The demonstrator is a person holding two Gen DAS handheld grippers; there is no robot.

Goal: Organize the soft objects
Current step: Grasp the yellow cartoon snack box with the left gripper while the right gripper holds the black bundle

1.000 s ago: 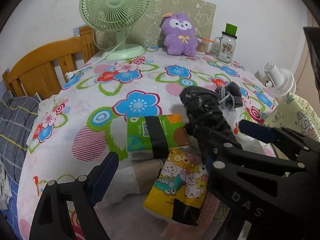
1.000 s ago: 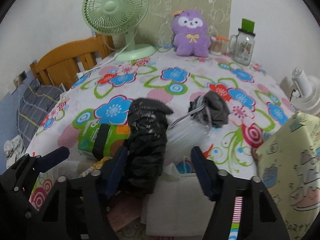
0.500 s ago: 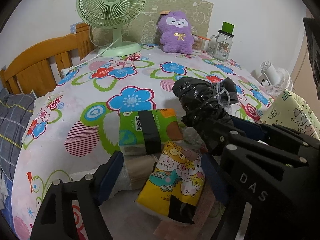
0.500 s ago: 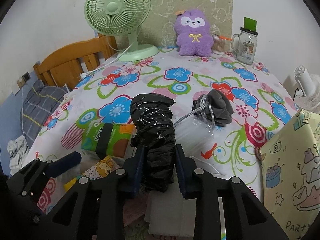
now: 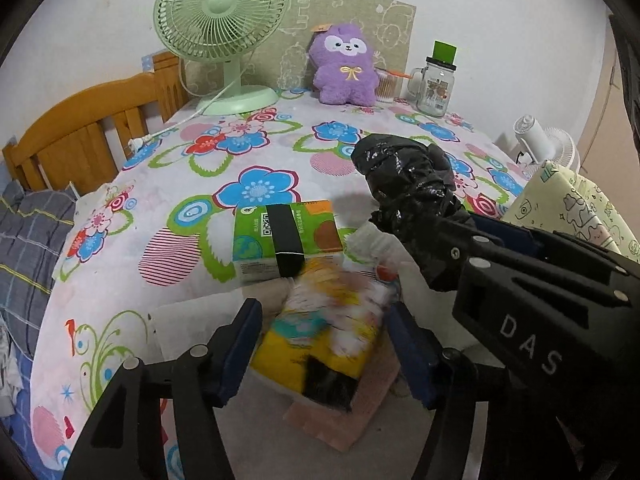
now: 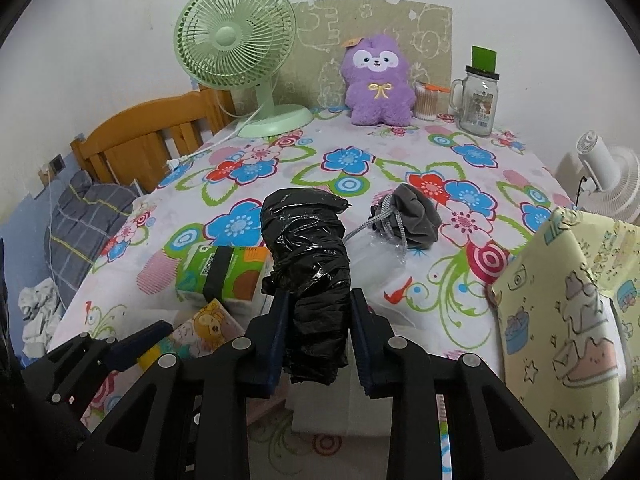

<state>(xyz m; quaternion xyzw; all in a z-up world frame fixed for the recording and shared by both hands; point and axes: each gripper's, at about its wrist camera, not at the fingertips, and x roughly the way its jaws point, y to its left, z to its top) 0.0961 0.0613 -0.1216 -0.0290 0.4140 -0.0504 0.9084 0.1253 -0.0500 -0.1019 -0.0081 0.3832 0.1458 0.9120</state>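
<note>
My right gripper (image 6: pixel 318 332) is shut on a black plastic-wrapped bundle (image 6: pixel 308 256) and holds it above the floral table; the bundle also shows in the left wrist view (image 5: pixel 408 196). My left gripper (image 5: pixel 324 344) has its fingers on both sides of a yellow cartoon tissue pack (image 5: pixel 332 324), which looks blurred. A green tissue pack (image 5: pixel 280 236) with a black band lies just beyond it. A grey drawstring pouch (image 6: pixel 412 220) on a clear bag lies right of the bundle. A purple plush toy (image 6: pixel 378 80) sits at the back.
A green desk fan (image 6: pixel 236 44) and a glass mug jar (image 6: pixel 478 96) stand at the back of the table. A yellow patterned box (image 6: pixel 568 320) stands at the right. A wooden chair (image 5: pixel 84 132) is at the left. A white fan (image 6: pixel 608 176) is beyond the right edge.
My right gripper closed on the black bundle and lifted it. My left gripper moved in and narrowed around the yellow tissue pack, which now appears blurred.
</note>
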